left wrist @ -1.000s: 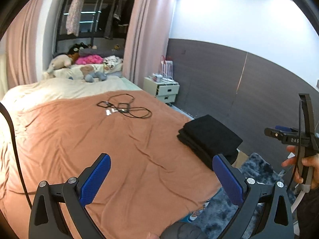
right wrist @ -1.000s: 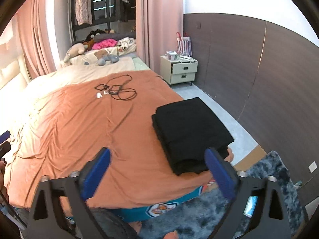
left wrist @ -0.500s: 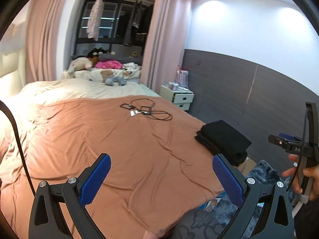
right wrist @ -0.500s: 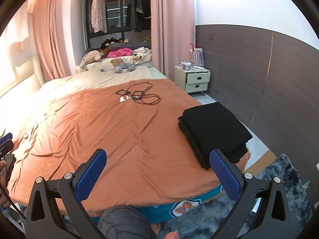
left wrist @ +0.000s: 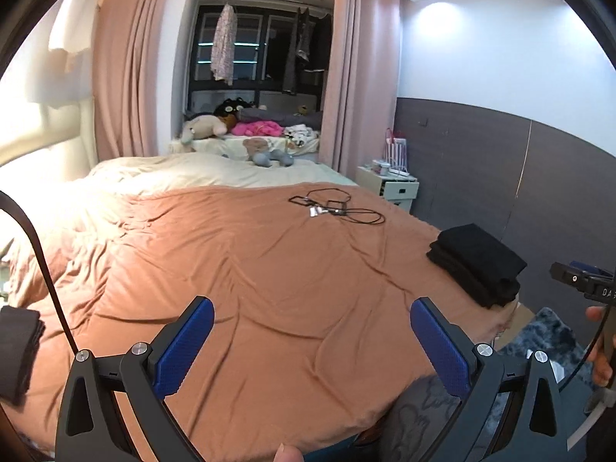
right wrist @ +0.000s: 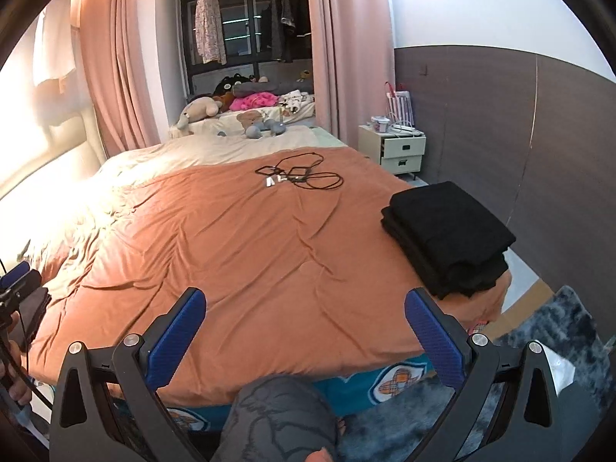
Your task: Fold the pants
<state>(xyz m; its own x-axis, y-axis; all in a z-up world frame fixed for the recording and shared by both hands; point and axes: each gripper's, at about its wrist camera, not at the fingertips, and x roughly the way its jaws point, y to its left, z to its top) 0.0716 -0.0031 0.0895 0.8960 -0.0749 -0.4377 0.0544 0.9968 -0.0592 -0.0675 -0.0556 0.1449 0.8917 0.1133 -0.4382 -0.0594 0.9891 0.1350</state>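
The folded black pants [right wrist: 448, 236] lie stacked at the right edge of the orange bedspread [right wrist: 250, 254], at about three o'clock in the right wrist view and likewise in the left wrist view [left wrist: 477, 263]. A tangle of black cables [right wrist: 298, 173] sits toward twelve o'clock on the same cover (well apart from the stack). Further back, stuffed toys [right wrist: 204, 109] crowd the window ledge; a white nightstand [right wrist: 400, 150] stands at two o'clock. The left gripper [left wrist: 312, 340] hangs over the near bed edge, jaws spread wide, holding nothing. The right gripper [right wrist: 304, 333] is equally wide and empty.
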